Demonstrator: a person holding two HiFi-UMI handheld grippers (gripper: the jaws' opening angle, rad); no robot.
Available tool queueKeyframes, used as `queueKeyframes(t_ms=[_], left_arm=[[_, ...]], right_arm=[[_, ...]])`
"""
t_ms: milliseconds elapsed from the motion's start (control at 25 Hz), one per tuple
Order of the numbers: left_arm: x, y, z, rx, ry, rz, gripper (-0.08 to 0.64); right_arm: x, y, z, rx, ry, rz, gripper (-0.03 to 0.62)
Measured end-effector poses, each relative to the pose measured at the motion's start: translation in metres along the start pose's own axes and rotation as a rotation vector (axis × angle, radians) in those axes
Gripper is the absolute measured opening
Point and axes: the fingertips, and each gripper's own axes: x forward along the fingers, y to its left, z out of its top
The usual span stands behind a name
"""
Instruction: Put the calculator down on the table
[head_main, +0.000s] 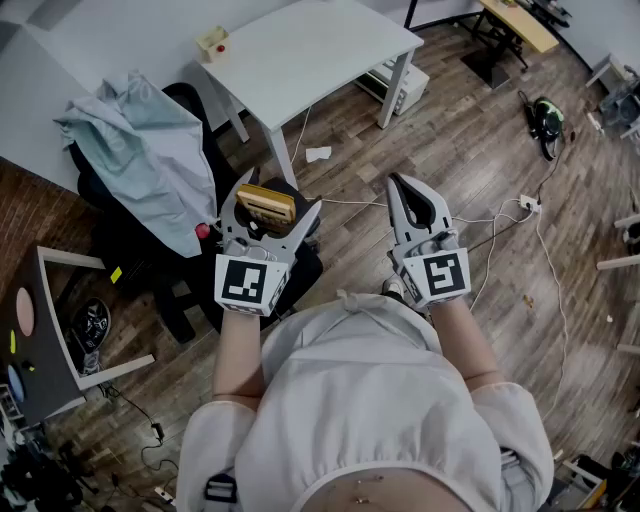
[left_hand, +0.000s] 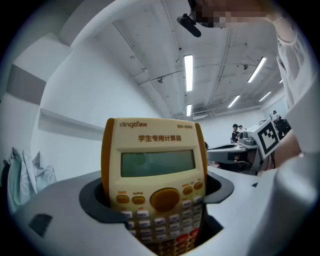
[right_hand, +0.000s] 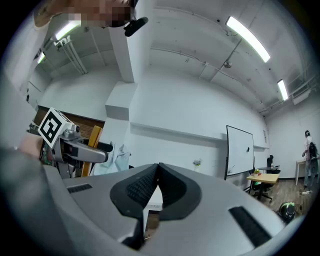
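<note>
A yellow calculator (head_main: 265, 207) with an orange rim stands between the jaws of my left gripper (head_main: 277, 192), held in the air above the wooden floor. In the left gripper view the calculator (left_hand: 155, 160) faces the camera upright, and the pads of the left gripper (left_hand: 157, 194) press on both of its long sides. My right gripper (head_main: 404, 186) hangs level beside it, shut, with nothing in it. In the right gripper view the right gripper (right_hand: 156, 174) shows its dark pads touching. The white table (head_main: 330, 40) stands further ahead, well beyond both grippers.
A small cream box (head_main: 212, 45) sits on the table's left corner. A black chair draped with pale blue cloth (head_main: 140, 150) stands at the left. White cables (head_main: 500, 215) run over the wooden floor, and a dark side desk (head_main: 45, 340) is at the far left.
</note>
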Motion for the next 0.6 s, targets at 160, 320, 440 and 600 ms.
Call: queueKeyframes(t_ms=[160,320,440,600], left_arm=[[0.003,0.001,-0.001,-0.007,0.001,-0.004,0.428],[0.009,0.006,-0.002,-0.01,0.001,-0.01,0.428],[0.015,0.009,-0.001,-0.024,0.0,-0.012,0.428],[0.025,0.013,-0.01,-0.041,0.012,-0.019,0.428]], right_arm=[[0.003,-0.003,-0.002,0.02,0.005,-0.004,0.002],[0.01,-0.005,-0.003,0.017,0.014,0.003,0.002],[0.016,-0.008,-0.006,0.02,0.024,0.001,0.002],[0.022,-0.013,-0.012,0.043,0.036,-0.013,0.003]])
